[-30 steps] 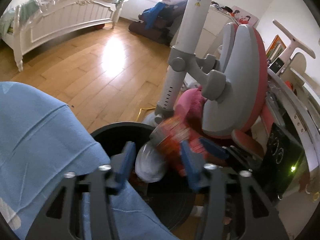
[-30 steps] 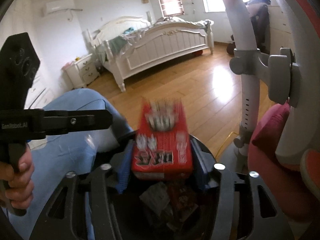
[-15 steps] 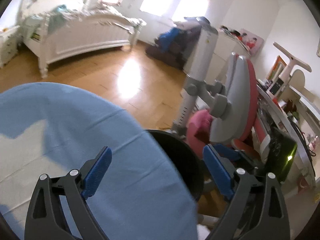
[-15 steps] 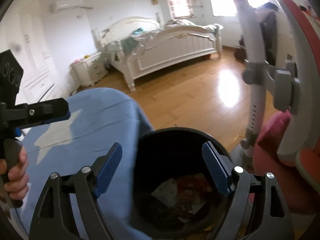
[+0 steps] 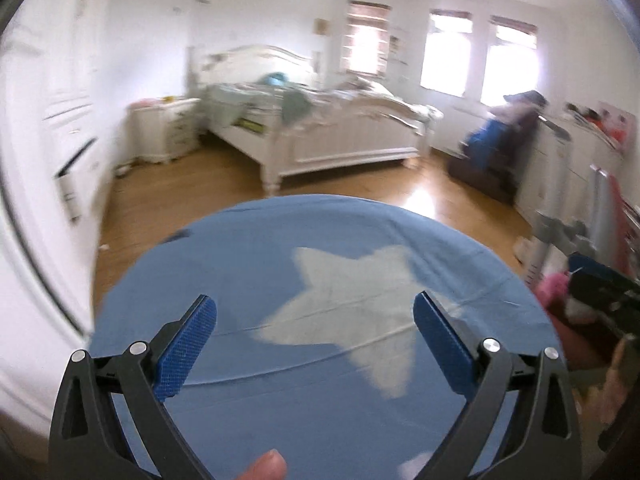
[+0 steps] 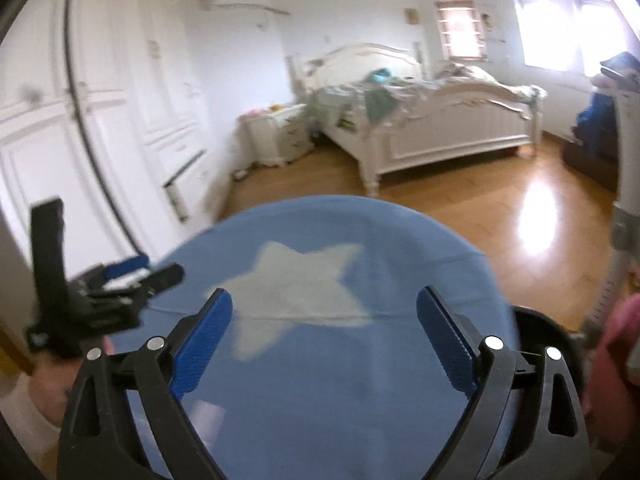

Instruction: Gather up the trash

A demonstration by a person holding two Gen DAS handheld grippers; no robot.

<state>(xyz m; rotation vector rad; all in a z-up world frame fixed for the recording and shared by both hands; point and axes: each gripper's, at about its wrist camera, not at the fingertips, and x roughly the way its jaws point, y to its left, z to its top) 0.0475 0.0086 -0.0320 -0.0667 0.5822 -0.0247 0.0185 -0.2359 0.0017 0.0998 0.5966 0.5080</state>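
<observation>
Both claws, the left claw (image 5: 314, 334) and right claw (image 6: 324, 334), now hang released and empty over a blue star-print cloth (image 5: 320, 280), the red box dropped a moment ago into the black bin (image 6: 548, 332) at the cloth's right edge, so that item looks collected.

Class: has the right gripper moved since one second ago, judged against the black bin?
Yes. The right gripper has swung left: the black bin, earlier centred under its jaws, now sits at the right, behind blue cloth.
</observation>
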